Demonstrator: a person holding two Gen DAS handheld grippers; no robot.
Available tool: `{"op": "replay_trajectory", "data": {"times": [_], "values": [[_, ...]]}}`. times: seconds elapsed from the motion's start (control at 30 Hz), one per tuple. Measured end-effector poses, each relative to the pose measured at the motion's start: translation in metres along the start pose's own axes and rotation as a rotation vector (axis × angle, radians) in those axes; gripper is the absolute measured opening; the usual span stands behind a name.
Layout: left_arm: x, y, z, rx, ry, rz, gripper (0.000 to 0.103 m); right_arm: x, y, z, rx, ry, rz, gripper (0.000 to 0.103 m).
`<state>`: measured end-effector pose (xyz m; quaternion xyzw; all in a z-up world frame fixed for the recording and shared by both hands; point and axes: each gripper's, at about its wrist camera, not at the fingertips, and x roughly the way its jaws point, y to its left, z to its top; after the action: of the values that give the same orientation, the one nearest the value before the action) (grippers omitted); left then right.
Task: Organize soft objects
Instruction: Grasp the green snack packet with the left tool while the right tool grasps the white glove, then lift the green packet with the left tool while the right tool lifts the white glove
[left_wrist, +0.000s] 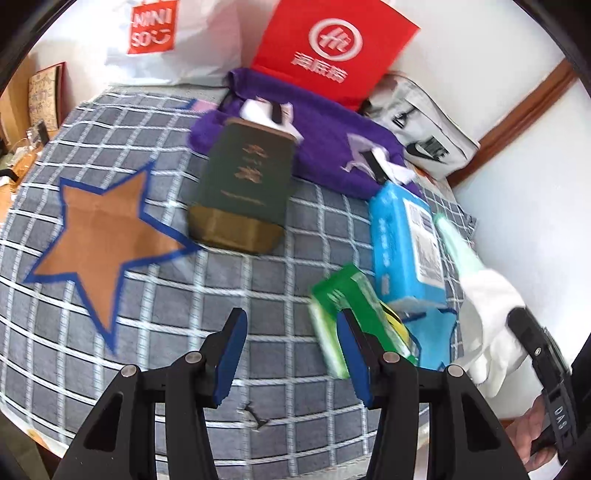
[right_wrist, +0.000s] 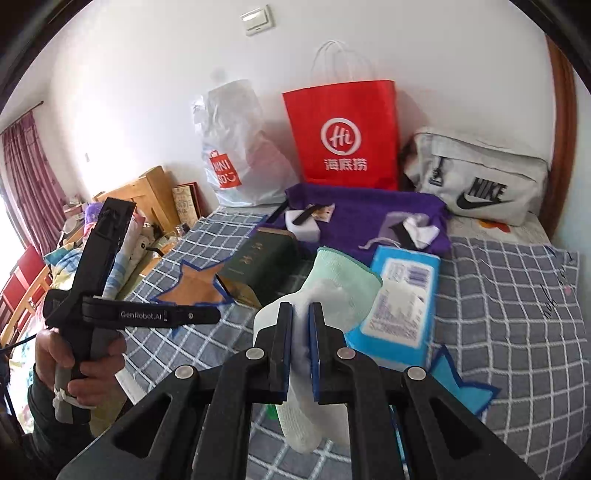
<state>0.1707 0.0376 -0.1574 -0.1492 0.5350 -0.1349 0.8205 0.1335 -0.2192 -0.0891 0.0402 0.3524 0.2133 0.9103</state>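
Left wrist view, far left: brown star patch on the checked bedspread, lower left of frame, nothing on it. Centre: dark green box lying on the cloth, purple cloth behind it at upper centre.

Left gripper, bottom centre: jaws wide apart, nothing between the pads, hanging over bare checked fabric. Just right of its right finger, a green packet, blurred; a blue tissue pack beyond it at centre right.

Far right of that view: white sock with its mint cuff pointing up and away, held off the bed.

Right wrist view: right gripper, bottom centre, pads pinched nearly together on the sock. Sock's long axis runs almost straight along the fingers: mint cuff up and ahead at frame centre, foot end drooping below the jaws toward the bottom edge. Blue star patch at lower right, partly under the tissue pack.

Judgement: the right hand carries the sock, so the placing move is its own. Sock lies right of the left tongs, well clear of them. Destination not evident; both star patches are candidates, the blue one nearer.
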Motion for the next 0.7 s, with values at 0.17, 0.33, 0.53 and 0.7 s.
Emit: {"op": "replay_trajectory", "data": {"times": [0.17,0.33,0.53,0.7], "values": [[0.019,-0.031,-0.018,0.041,-0.001,-0.029,0.049,-0.021,-0.021,-0.032,-0.005,0.012,-0.059,0.009],[0.037,-0.052,-0.028,0.053,-0.004,-0.007,0.049,-0.021,-0.042,-0.068,0.005,0.065,-0.059,0.009],[0.058,-0.057,-0.024,0.02,0.015,0.068,0.049,0.013,-0.064,-0.103,0.039,0.146,-0.08,0.013],[0.061,-0.065,-0.016,0.022,0.003,0.095,0.053,0.036,-0.07,-0.115,0.036,0.205,-0.052,0.017]]}}
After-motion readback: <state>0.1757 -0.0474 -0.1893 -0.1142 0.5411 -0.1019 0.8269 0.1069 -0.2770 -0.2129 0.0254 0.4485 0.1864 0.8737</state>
